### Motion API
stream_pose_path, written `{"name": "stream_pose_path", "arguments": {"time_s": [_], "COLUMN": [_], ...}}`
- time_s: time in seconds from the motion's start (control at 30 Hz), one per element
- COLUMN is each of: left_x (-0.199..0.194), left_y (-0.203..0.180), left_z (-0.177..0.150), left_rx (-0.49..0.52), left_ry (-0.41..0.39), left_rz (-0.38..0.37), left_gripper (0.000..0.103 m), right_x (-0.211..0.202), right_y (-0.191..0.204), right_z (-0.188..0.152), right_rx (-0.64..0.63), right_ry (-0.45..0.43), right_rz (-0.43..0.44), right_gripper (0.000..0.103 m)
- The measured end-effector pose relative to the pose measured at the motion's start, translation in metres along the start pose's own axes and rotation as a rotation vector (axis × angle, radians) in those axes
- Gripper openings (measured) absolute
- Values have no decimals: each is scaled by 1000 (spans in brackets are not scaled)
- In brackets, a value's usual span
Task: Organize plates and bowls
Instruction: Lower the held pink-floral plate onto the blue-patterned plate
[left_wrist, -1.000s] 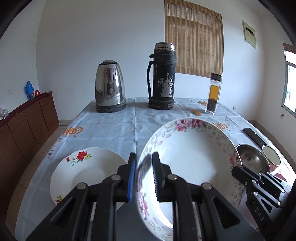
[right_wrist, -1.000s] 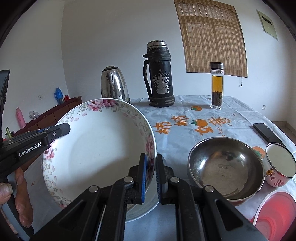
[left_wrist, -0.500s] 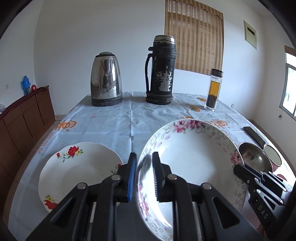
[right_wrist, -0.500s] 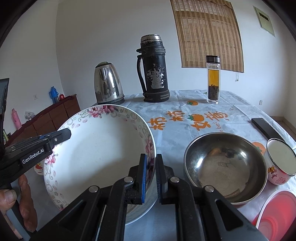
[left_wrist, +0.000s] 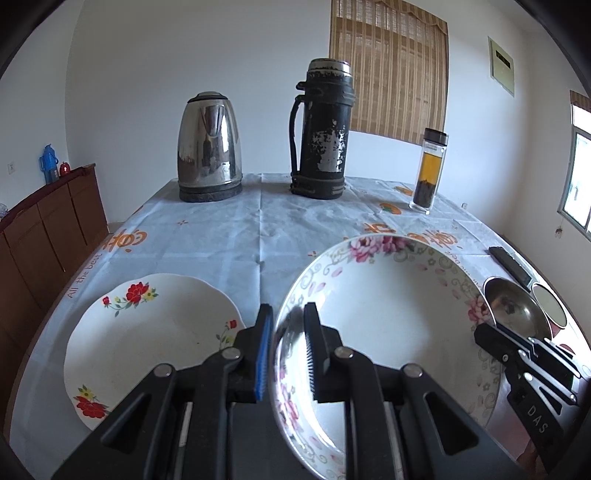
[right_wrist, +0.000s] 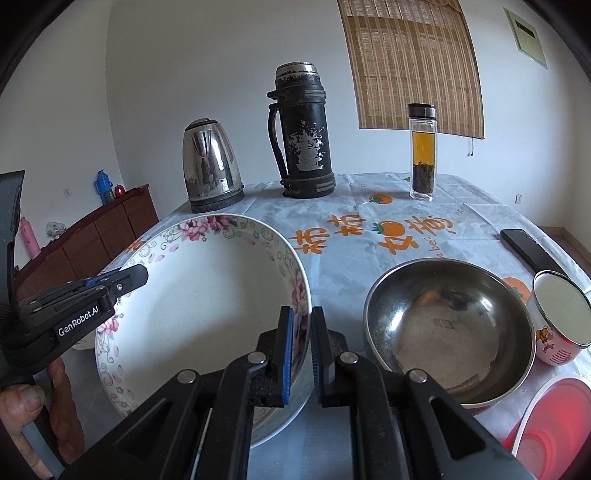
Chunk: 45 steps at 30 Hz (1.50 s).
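Porcelain with a pink flower border fills the left wrist view: a large floral bowl (left_wrist: 388, 325) is gripped at its left rim by the left gripper (left_wrist: 288, 350), whose blue-padded fingers (left_wrist: 263, 354) are clamped on the rim, one outside and one inside. Just to its left a white plate with red flowers (left_wrist: 147, 339) lies flat on the pale blue tablecloth (left_wrist: 221, 236). At the bowl's right rim the right gripper (left_wrist: 491, 338) reaches in from the side. Beyond it sit a steel bowl (left_wrist: 513, 310) and a mug (left_wrist: 550, 306). At the far side stand a steel kettle (left_wrist: 209, 147), a worn black thermos (left_wrist: 323, 129) and a glass tea bottle (left_wrist: 430, 170).

From the right wrist view, the same floral bowl (right_wrist: 199, 314) lies left of centre, its right rim pinched between the clenched pads of the right gripper (right_wrist: 301, 354). The left gripper (right_wrist: 129, 280) clasps the opposite rim, with a hand (right_wrist: 33, 417) below it. The steel bowl (right_wrist: 448, 325) rests on the cloth just right of the floral bowl, near but apart from it, with the mug (right_wrist: 557, 317) and a red lid (right_wrist: 550, 435) further right.
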<state>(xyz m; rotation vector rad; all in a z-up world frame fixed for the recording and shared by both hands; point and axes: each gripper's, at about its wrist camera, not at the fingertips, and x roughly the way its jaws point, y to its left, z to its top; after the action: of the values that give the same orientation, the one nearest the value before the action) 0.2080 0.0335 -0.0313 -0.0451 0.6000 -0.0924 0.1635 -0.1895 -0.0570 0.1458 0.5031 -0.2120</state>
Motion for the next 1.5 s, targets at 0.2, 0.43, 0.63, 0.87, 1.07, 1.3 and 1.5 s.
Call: {"name": "stream_pose_path", "arguments": {"time_s": [0.2, 0.43, 0.63, 0.87, 1.07, 1.3, 1.5], "left_x": [6, 14, 17, 20, 24, 28, 31], "left_y": [1, 4, 2, 2, 2, 2, 2], "left_z": [-1, -3, -5, -6, -8, -10, -11], "left_rx": [-1, -11, -7, -4, -1, 6, 10], "left_ry": [14, 39, 50, 62, 77, 92, 108], "left_rz": [0, -5, -2, 4, 8, 13, 17], "left_gripper": [14, 14, 14, 14, 14, 14, 14], "right_x": [5, 8, 10, 14, 17, 19, 23], "right_y": [1, 2, 1, 2, 3, 2, 2], "right_z": [-1, -1, 0, 0, 0, 1, 0], "right_rx": [-4, -10, -6, -9, -13, -10, -11], "right_ry": [26, 44, 54, 74, 88, 101, 122], "right_rz": [-11, -21, -22, -29, -35, -39, -45], "right_gripper": [10, 10, 10, 10, 10, 10, 10]}}
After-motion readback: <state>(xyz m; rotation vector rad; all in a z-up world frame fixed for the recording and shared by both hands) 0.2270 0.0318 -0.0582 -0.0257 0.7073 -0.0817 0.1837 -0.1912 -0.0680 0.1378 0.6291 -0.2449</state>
